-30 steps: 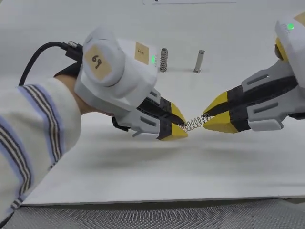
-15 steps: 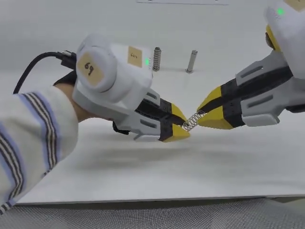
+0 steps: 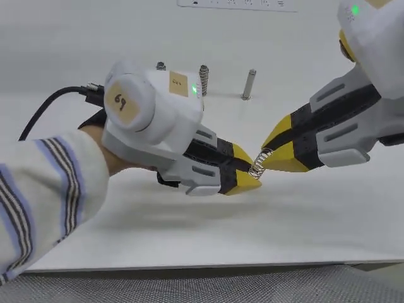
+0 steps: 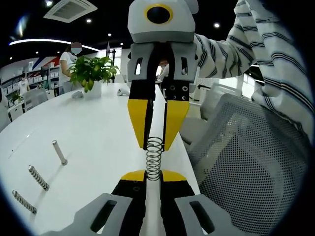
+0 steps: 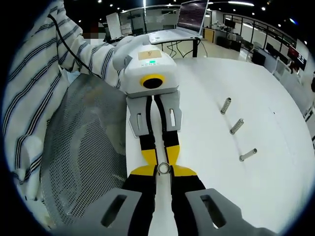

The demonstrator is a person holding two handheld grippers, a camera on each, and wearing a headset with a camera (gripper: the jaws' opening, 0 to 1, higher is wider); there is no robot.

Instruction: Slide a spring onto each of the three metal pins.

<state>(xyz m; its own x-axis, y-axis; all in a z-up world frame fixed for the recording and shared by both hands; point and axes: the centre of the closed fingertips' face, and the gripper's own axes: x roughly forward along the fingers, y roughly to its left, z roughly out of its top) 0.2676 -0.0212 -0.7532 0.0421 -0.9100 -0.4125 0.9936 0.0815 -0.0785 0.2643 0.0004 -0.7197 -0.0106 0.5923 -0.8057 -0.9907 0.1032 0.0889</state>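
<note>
A small metal spring (image 3: pixel 258 166) hangs just above the white table, gripped at both ends. My left gripper (image 3: pixel 248 178) is shut on its near end and my right gripper (image 3: pixel 267 158) is shut on the far end, tips almost touching. In the left gripper view the spring (image 4: pixel 153 158) runs from my own jaws (image 4: pixel 153 176) up to the right gripper (image 4: pixel 156 140). The right gripper view shows the spring (image 5: pixel 163 169) end-on. At the back stand a bare pin (image 3: pixel 249 84), a pin wearing a spring (image 3: pixel 204 80), and a third pin (image 3: pixel 161 65) half hidden behind the left gripper.
A black cable (image 3: pixel 53 104) trails from the left gripper. The table's front edge (image 3: pixel 189 265) is close below, with a mesh chair (image 4: pixel 246 162) beyond it. A potted plant (image 4: pixel 91 73) and a laptop (image 5: pixel 189 17) stand far off on the table.
The two grippers have drawn closer, so the spring between them now looks shorter. The head camera has tilted, shifting the pins slightly.
</note>
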